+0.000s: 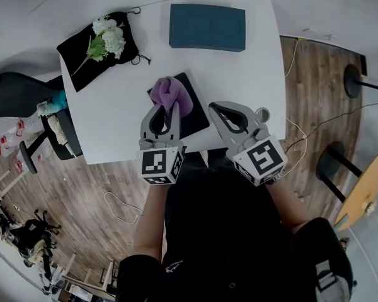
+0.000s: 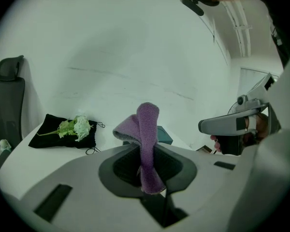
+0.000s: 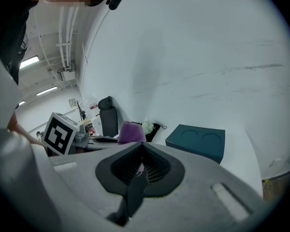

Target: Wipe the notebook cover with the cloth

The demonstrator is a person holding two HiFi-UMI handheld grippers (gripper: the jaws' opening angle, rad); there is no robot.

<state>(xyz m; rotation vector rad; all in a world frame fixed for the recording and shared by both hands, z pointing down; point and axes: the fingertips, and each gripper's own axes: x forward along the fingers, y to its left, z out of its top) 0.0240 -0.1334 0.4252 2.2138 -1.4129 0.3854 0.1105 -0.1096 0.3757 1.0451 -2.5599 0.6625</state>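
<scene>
While the left gripper (image 1: 166, 109) clenched the bunched purple cloth (image 1: 172, 93) over the black notebook (image 1: 193, 119), the right gripper (image 1: 218, 108) hung closed, empty; a teal box (image 1: 206, 27) lay beyond.

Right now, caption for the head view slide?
Left gripper holds the cloth over the notebook; right gripper shut, empty.

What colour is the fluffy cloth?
Purple. The cloth shows best in the left gripper view.
</scene>
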